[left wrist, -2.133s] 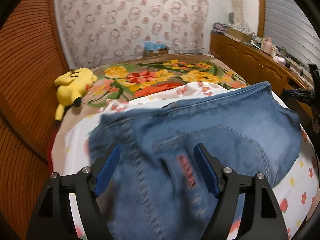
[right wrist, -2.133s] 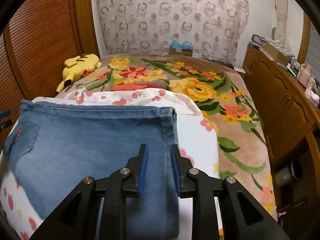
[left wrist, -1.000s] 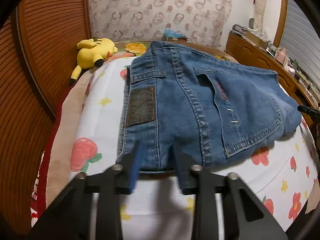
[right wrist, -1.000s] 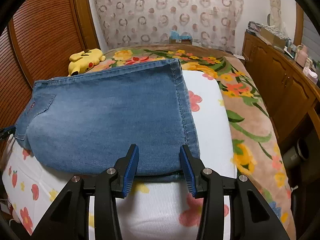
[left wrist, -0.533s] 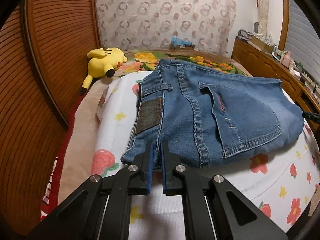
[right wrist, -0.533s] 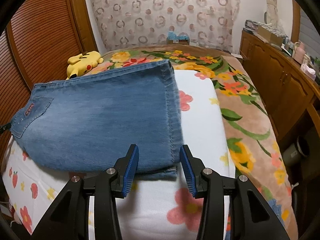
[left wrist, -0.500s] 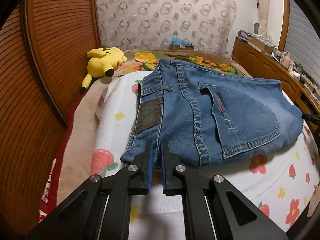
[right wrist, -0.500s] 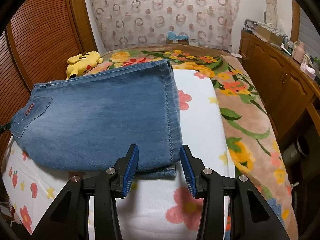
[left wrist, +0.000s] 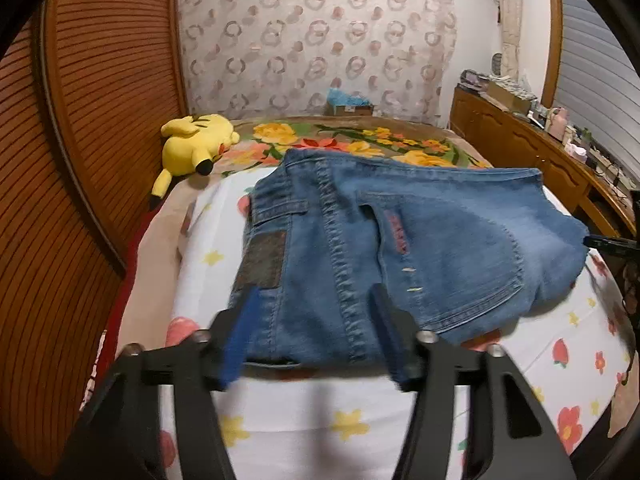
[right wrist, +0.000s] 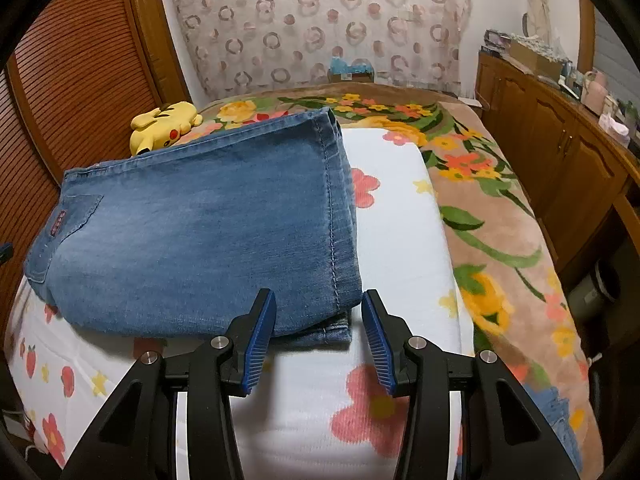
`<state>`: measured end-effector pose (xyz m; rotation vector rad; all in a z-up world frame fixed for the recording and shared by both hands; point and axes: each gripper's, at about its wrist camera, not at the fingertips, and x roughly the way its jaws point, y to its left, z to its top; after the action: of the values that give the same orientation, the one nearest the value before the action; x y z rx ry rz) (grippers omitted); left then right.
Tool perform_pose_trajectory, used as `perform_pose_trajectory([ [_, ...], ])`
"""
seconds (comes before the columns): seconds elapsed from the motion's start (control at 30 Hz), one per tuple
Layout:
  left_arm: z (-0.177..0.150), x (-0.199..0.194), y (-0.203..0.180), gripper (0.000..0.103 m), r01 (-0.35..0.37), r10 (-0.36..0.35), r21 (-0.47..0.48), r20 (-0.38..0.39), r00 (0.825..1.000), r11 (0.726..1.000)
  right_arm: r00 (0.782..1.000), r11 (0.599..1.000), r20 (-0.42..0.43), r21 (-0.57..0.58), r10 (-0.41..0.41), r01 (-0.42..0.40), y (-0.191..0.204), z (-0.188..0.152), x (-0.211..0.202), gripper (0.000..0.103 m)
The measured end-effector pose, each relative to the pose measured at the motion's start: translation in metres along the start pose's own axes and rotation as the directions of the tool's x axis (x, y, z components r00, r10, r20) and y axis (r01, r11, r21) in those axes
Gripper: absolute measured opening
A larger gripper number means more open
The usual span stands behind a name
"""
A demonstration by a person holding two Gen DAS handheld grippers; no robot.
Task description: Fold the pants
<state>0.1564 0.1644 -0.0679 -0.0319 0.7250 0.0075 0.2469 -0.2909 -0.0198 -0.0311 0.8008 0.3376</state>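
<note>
We are letting the folded pants (left wrist: 400,248) rest flat on the bed (right wrist: 400,216) so they keep their shape, with our left gripper (left wrist: 316,332) just opening off the waist corner and our right gripper (right wrist: 318,336) hanging open, holding nothing.

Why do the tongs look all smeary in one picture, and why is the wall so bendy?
In the left wrist view the left tongs are motion-blurred, their jaws having just been opening with no cloth pinched, while the jeans behind stay fairly sharp. In the right wrist view the right tongs look crisp. Both views bend the brown slatted wall, since fisheye lenses curve straight lines.
</note>
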Motion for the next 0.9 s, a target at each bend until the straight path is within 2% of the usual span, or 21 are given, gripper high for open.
perform_pose_trajectory([
  [0.03, 0.003, 0.000, -0.002, 0.070, 0.003, -0.003, 0.003, 0.002, 1.000, 1.000, 1.000, 1.000, -0.001, 0.005, 0.005, -0.005, -0.001, 0.000, 0.001, 0.047],
  [0.3, 0.012, 0.019, -0.037, 0.071, 0.045, -0.045, 0.036, -0.014, 0.999, 0.998, 1.000, 0.999, -0.004, 0.037, 0.028, -0.028, -0.003, 0.002, 0.007, 0.047],
  [0.57, 0.014, 0.027, -0.058, 0.071, 0.061, -0.061, 0.046, -0.011, 0.998, 0.997, 1.000, 0.999, 0.002, 0.030, 0.014, -0.014, 0.002, 0.003, 0.006, 0.046],
  [0.6, 0.014, 0.028, -0.059, 0.071, 0.064, -0.064, 0.046, -0.011, 0.998, 0.997, 1.000, 0.999, 0.011, 0.029, 0.014, -0.014, 0.002, 0.003, 0.005, 0.036],
  [0.7, 0.015, 0.029, -0.061, 0.071, 0.065, -0.064, 0.049, -0.013, 0.998, 0.997, 0.999, 1.000, 0.033, 0.015, 0.007, -0.008, 0.004, 0.004, 0.000, 0.019],
  [0.77, 0.016, 0.030, -0.063, 0.071, 0.066, -0.065, 0.050, -0.015, 0.998, 0.997, 0.999, 1.000, 0.045, 0.006, 0.012, -0.012, 0.007, 0.006, -0.002, 0.013],
  [0.9, 0.016, 0.030, -0.065, 0.071, 0.070, -0.069, 0.052, -0.015, 0.997, 0.996, 0.997, 0.999, 0.067, -0.027, 0.028, -0.026, 0.016, 0.009, -0.007, 0.009],
])
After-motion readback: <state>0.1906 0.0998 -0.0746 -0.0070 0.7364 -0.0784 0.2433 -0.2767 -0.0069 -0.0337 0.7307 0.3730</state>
